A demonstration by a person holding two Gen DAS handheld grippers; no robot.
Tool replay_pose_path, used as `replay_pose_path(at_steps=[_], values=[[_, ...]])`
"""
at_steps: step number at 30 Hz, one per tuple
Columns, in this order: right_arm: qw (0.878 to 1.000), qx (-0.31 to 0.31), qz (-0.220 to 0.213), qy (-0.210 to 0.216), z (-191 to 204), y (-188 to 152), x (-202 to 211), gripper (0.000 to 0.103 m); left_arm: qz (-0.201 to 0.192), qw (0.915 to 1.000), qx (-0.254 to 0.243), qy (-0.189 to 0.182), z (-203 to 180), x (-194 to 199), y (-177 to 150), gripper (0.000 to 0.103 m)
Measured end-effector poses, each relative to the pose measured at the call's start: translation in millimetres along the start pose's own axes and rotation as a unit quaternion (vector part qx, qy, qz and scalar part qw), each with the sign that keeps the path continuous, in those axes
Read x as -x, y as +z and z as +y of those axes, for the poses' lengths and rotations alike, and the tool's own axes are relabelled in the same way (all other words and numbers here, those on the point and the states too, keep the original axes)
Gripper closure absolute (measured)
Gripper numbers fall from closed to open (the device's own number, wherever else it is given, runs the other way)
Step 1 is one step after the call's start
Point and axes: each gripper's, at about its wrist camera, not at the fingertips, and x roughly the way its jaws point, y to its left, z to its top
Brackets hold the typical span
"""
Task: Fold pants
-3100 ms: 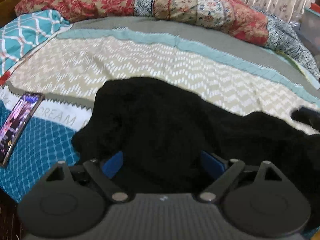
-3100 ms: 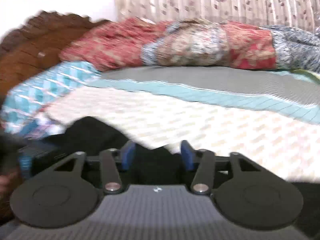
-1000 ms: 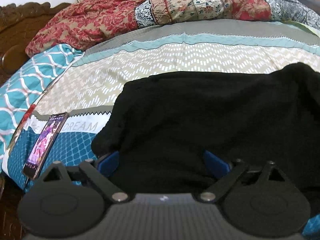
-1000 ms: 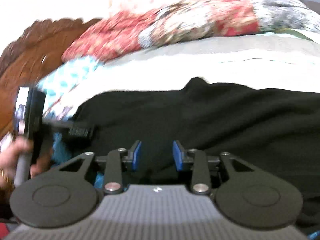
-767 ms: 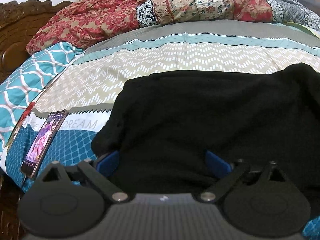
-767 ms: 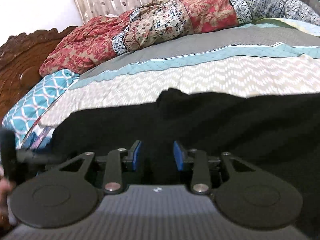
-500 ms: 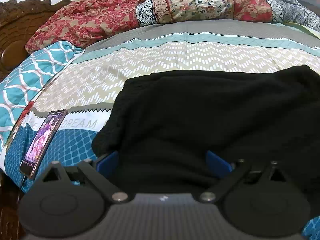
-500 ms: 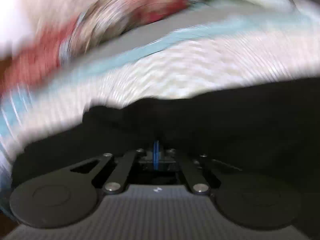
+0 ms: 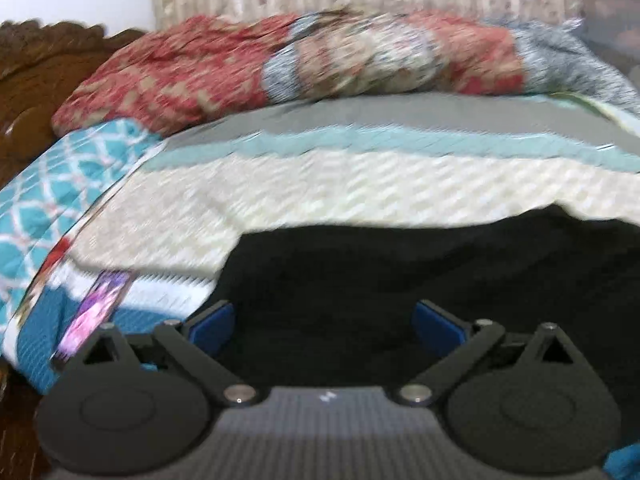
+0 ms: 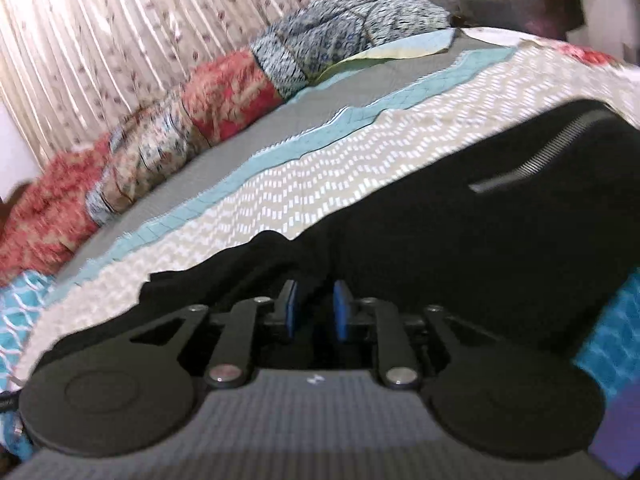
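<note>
Black pants (image 9: 400,280) lie spread on the patterned bedspread (image 9: 320,196). My left gripper (image 9: 323,326) hangs just above their near part, open wide, its blue pads (image 9: 210,326) far apart over the cloth without pinching it. In the right wrist view the pants (image 10: 460,232) run off to the right, with a grey ribbed strip (image 10: 536,164) on them. My right gripper (image 10: 315,310) is low over a raised fold of the cloth (image 10: 272,248). Its jaws are opening and stand a small gap apart. Dark cloth shows behind the gap, and the pads press on nothing.
A phone (image 9: 96,312) with a lit screen lies on the bed's near left corner. A rolled red and blue quilt (image 9: 320,68) runs along the far side under a curtain (image 10: 120,40). A carved wooden headboard (image 9: 24,80) stands at the left and a plastic bin (image 9: 612,20) at the far right.
My right gripper shut fully, then reopened a little while swinging along the pants and rolling. My left gripper rose, stayed open, and now sees more of the curtain.
</note>
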Motion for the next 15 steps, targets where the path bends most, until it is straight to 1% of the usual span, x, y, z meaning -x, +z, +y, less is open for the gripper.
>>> replay_pose_path(at_steps=[2,5,7,9,11,12,14,15], values=[[1.000,-0.015,-0.015,0.003,-14.8,-3.4,14.4,0.080,0.002,0.9995,-0.015,-0.029,-23.0,0.6,13.2,0.004],[0.999,-0.030,-0.030,0.006,-33.1,-3.0,30.5,0.080,0.005,0.9971,-0.048,-0.059,-66.1,-1.9,28.0,0.004],[0.999,-0.024,-0.033,0.004,-38.2,0.9,33.8,0.080,0.001,0.9943,-0.076,-0.075,-99.0,-4.8,31.3,0.004],[0.999,-0.014,-0.036,0.006,-41.2,6.5,31.6,0.079,0.007,0.9915,-0.096,-0.087,-126.5,-9.2,30.6,0.004],[0.999,0.001,-0.044,-0.006,-43.5,15.1,29.6,0.079,0.018,0.9887,-0.113,-0.097,-153.5,-16.6,29.8,0.004],[0.998,0.009,-0.054,-0.016,-47.3,19.4,32.4,0.079,0.021,0.9881,-0.116,-0.099,-160.1,-19.2,29.2,0.004],[0.995,0.010,-0.086,-0.047,-63.7,34.5,40.2,0.074,0.029,0.9873,-0.118,-0.103,-172.7,-25.5,28.9,0.004],[0.993,0.002,-0.102,-0.065,-75.6,43.8,45.2,0.065,0.034,0.9873,-0.116,-0.103,-175.5,-28.8,29.2,0.004]])
